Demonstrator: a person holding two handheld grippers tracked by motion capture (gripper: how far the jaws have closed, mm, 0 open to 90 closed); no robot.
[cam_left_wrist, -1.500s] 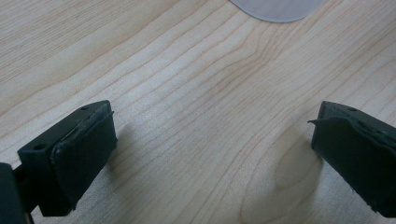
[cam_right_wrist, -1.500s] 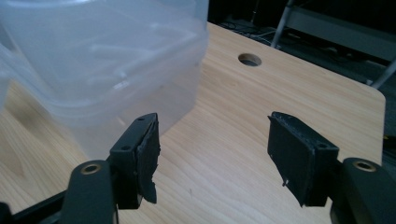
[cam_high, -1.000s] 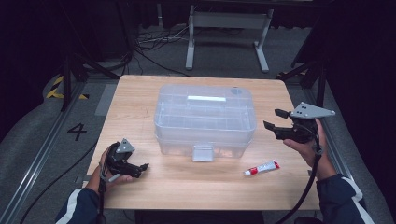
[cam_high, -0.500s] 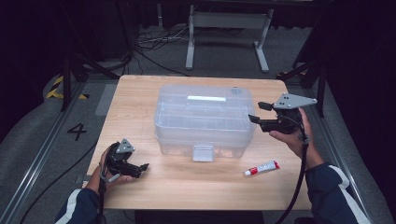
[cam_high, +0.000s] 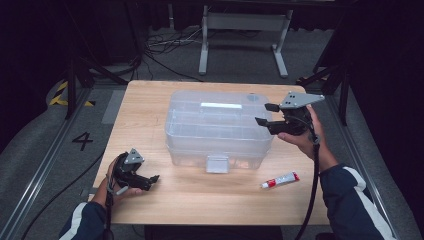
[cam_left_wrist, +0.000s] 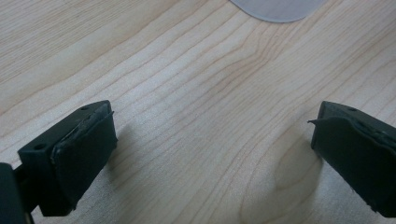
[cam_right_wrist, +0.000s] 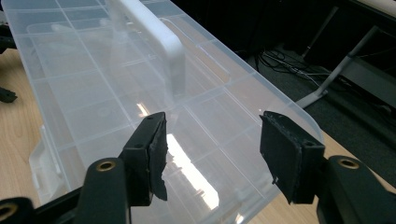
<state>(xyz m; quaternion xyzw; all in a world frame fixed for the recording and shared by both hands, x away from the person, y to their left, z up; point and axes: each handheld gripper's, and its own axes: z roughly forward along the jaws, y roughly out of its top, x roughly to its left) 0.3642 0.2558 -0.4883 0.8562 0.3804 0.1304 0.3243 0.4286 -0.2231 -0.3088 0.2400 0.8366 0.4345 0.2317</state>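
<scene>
A clear plastic compartment box (cam_high: 217, 127) with a white handle (cam_high: 221, 105) on its shut lid stands mid-table. My right gripper (cam_high: 264, 114) hovers level at the box's right end, pointing left over the lid. Its jaws are open and have just been closing a little, with nothing between them. In the right gripper view the gripper (cam_right_wrist: 212, 156) frames the lid (cam_right_wrist: 93, 93), and the handle (cam_right_wrist: 156, 37) lies beyond. My left gripper (cam_high: 150, 181) rests low at the front left, open and empty. The left gripper view shows that gripper (cam_left_wrist: 210, 154) over bare wood.
A small red-and-white tube (cam_high: 280, 180) lies on the wooden table (cam_high: 150, 100) in front of the box's right end. The box's front latch (cam_high: 217, 163) faces the person. Metal stand legs (cam_high: 240, 40) and cables lie on the floor behind the table.
The right hand has carried its gripper left and slightly up, from beside the table's right edge to over the box's right end. The left hand has stayed put.
</scene>
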